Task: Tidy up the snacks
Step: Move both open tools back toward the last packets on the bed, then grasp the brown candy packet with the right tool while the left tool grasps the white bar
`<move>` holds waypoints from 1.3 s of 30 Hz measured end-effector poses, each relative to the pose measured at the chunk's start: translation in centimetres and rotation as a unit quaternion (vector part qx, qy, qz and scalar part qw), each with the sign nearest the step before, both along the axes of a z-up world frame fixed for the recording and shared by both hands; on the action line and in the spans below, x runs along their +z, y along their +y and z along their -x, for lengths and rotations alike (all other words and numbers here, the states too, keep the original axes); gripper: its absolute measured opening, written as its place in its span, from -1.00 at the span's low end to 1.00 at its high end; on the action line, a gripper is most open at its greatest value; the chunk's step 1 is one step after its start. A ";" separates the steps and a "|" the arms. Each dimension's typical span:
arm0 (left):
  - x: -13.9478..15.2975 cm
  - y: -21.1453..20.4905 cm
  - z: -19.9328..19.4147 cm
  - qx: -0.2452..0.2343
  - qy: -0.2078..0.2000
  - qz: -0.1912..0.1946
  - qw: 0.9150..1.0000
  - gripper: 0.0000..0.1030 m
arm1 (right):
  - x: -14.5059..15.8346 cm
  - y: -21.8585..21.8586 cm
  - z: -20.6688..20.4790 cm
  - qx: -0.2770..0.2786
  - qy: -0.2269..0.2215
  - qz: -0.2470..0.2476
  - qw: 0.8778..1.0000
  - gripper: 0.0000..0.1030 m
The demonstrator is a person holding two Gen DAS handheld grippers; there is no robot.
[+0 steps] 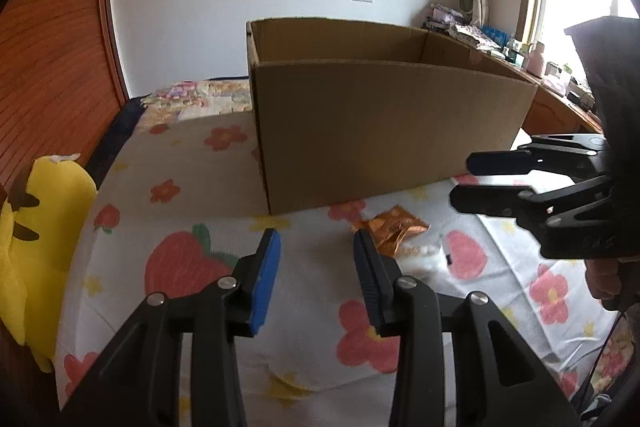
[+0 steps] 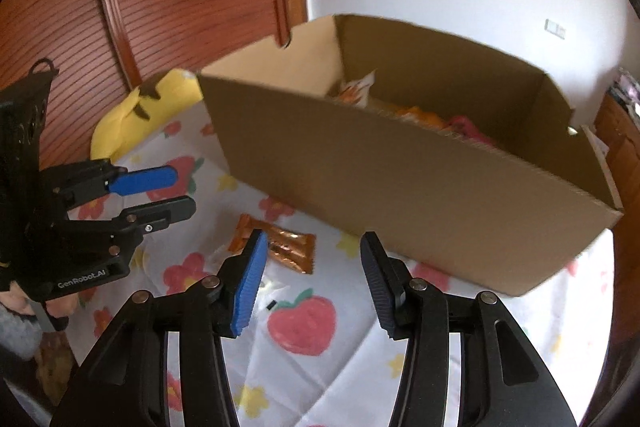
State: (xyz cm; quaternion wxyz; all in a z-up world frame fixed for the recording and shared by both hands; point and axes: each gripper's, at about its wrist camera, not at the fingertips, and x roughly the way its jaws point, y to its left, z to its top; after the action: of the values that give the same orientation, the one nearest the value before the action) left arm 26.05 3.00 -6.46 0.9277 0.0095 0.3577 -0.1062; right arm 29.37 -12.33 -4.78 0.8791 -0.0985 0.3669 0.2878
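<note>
A shiny orange snack packet (image 1: 394, 228) lies on the flowered bedsheet just in front of an open cardboard box (image 1: 384, 131). My left gripper (image 1: 316, 247) is open and empty, low over the sheet, just left of the packet. My right gripper (image 2: 314, 251) is open and empty above the sheet, with the same packet (image 2: 280, 247) just behind its left finger. The box (image 2: 400, 195) holds several snack packets (image 2: 420, 117). Each gripper shows in the other's view: right (image 1: 464, 179), left (image 2: 184, 193).
A yellow plush toy (image 1: 40, 239) lies at the bed's left edge against a wooden headboard (image 1: 52, 67). A cluttered desk (image 1: 552, 83) stands under the window, far right. The flowered sheet (image 2: 320, 367) spreads around the grippers.
</note>
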 end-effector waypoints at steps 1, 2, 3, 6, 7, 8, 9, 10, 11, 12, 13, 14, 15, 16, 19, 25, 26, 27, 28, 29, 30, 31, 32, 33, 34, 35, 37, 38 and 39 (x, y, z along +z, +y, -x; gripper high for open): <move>-0.2 0.1 0.0 0.000 0.001 0.000 1.000 -0.27 | -0.4 0.3 -0.1 0.008 0.004 0.001 1.000 -0.05; -0.4 0.3 0.0 0.001 0.003 0.000 1.000 -0.27 | -0.9 0.7 -0.4 0.014 0.009 0.005 1.000 -0.05; -0.5 0.5 0.0 0.002 0.004 0.001 1.000 -0.27 | -1.3 1.0 -0.6 0.019 0.012 0.010 1.000 -0.05; -0.7 1.0 0.0 0.004 0.007 0.007 1.000 -0.27 | -2.3 1.7 -1.1 0.024 0.020 0.019 0.999 -0.05; -0.7 1.1 -0.1 0.005 0.008 0.008 1.000 -0.27 | -2.6 1.9 -1.4 0.026 0.024 0.022 0.999 -0.05; -0.8 1.2 -0.1 0.006 0.008 0.009 1.000 -0.27 | -2.9 2.1 -1.6 0.026 0.026 0.026 0.999 -0.05; -0.8 1.4 -0.2 0.007 0.008 0.010 1.000 -0.27 | -3.1 2.2 -1.7 0.025 0.028 0.032 0.999 -0.05; -0.8 1.6 -0.2 0.008 0.007 0.011 1.000 -0.27 | -3.5 2.3 -2.0 0.025 0.032 0.036 0.999 -0.05; -0.8 1.8 -0.2 0.010 0.006 0.014 1.000 -0.27 | -3.7 2.4 -2.1 0.026 0.036 0.037 0.998 -0.05; -0.7 2.0 -0.2 0.011 0.005 0.015 1.000 -0.27 | -3.8 2.6 -2.3 0.026 0.038 0.040 0.998 -0.05; -0.7 2.1 -0.3 0.013 0.005 0.016 1.000 -0.27 | -4.0 2.7 -2.4 0.028 0.038 0.045 0.998 -0.05; -0.8 2.3 -0.3 0.015 0.004 0.016 1.000 -0.27 | -4.2 2.8 -2.4 0.030 0.039 0.047 0.998 -0.05; -0.8 2.4 -0.3 0.016 0.004 0.016 1.000 -0.27 | -4.2 3.0 -2.5 0.032 0.039 0.051 0.997 -0.05; -0.8 2.6 -0.4 0.017 0.005 0.018 1.000 -0.27 | -4.3 3.2 -2.6 0.034 0.038 0.053 0.997 -0.05; -1.0 2.9 -0.5 0.017 0.008 0.020 1.000 -0.27 | -4.4 3.8 -2.8 0.041 0.036 0.056 0.997 -0.04; -1.2 2.6 -0.3 0.011 0.012 0.026 1.000 -0.26 | -4.5 5.1 -3.8 0.054 0.036 0.054 0.996 -0.04; -1.2 2.6 -0.3 0.009 0.013 0.029 0.999 -0.25 | -4.7 5.4 -3.9 0.057 0.038 0.054 0.996 -0.05; -1.2 2.5 -0.3 0.006 0.015 0.032 0.999 -0.23 | -4.9 5.5 -4.1 0.059 0.042 0.055 0.996 -0.06; -1.3 2.3 -0.3 0.002 0.018 0.037 0.999 -0.20 | -5.1 5.5 -4.2 0.060 0.047 0.054 0.996 -0.22; -1.4 2.1 -0.3 0.000 0.020 0.039 0.999 -0.18 | -5.2 5.5 -4.2 0.061 0.050 0.055 0.995 -0.24; -1.4 1.9 -0.3 -0.002 0.022 0.041 0.999 -0.18 | -5.1 5.4 -4.0 0.061 0.045 0.053 0.996 -0.32; -1.5 1.7 -0.3 -0.006 0.024 0.043 0.999 -0.17 | -5.0 5.3 -3.8 0.063 0.045 0.050 0.996 -0.43; -1.5 1.4 -0.4 -0.011 0.025 0.045 0.999 -0.15 | -5.0 5.3 -3.7 0.063 0.044 0.051 0.996 -0.44; -1.5 1.1 -0.4 -0.016 0.027 0.048 0.998 -0.14 | -4.9 5.1 -3.5 0.059 0.037 0.053 0.996 -0.47; -1.6 0.8 -0.5 -0.020 0.029 0.050 0.998 -0.11 | -4.7 4.8 -3.3 0.054 0.032 0.053 0.997 -0.56; -1.6 0.4 -0.6 -0.023 0.030 0.053 0.998 -0.10 | -4.5 4.3 -3.1 0.053 0.031 0.049 0.997 -0.56; -1.7 -0.3 -0.7 -0.029 0.035 0.057 0.997 -0.09 | -4.0 3.4 -2.6 0.044 0.024 0.042 0.998 -0.56; -1.7 -0.7 -0.8 -0.034 0.038 0.058 0.997 -0.08 | -3.7 2.8 -2.3 0.039 0.019 0.037 0.998 -0.56; -1.8 -1.1 -0.9 -0.038 0.040 0.059 0.997 -0.08 | -3.4 2.1 -1.9 0.035 0.017 0.029 0.999 -0.57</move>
State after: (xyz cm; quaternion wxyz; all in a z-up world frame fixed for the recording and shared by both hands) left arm 26.98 1.94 -8.25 0.9070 -0.0360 0.3870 -0.1623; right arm 31.32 -10.23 -8.23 0.8589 -0.1324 0.3860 0.3094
